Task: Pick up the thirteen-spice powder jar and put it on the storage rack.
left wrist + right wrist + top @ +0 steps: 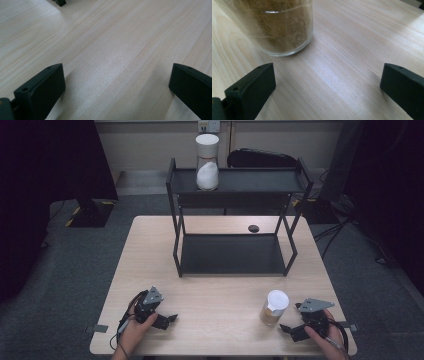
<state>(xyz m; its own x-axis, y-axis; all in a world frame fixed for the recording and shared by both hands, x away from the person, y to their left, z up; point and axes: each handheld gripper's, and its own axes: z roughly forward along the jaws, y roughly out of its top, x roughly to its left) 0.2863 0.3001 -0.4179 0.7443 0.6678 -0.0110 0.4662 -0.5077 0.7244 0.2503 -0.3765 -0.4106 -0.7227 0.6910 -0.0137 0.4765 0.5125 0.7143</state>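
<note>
A glass jar of brown powder with a white lid (274,307) stands on the wooden table (220,320) near its front right. In the right gripper view the jar's glass base (279,27) sits just beyond my left jaw, apart from it. My right gripper (290,329) rests low beside the jar, open and empty. My left gripper (167,320) lies at the table's front left, open, with bare wood between its jaws (117,82). A second white-lidded jar with white powder (207,167) stands on the top shelf of a black two-tier rack (235,215).
The rack's lower shelf (232,254) is bare. A small black disc (253,228) lies on the table behind the rack. A dark bag (260,158) sits behind the rack, and cables run across the floor at right.
</note>
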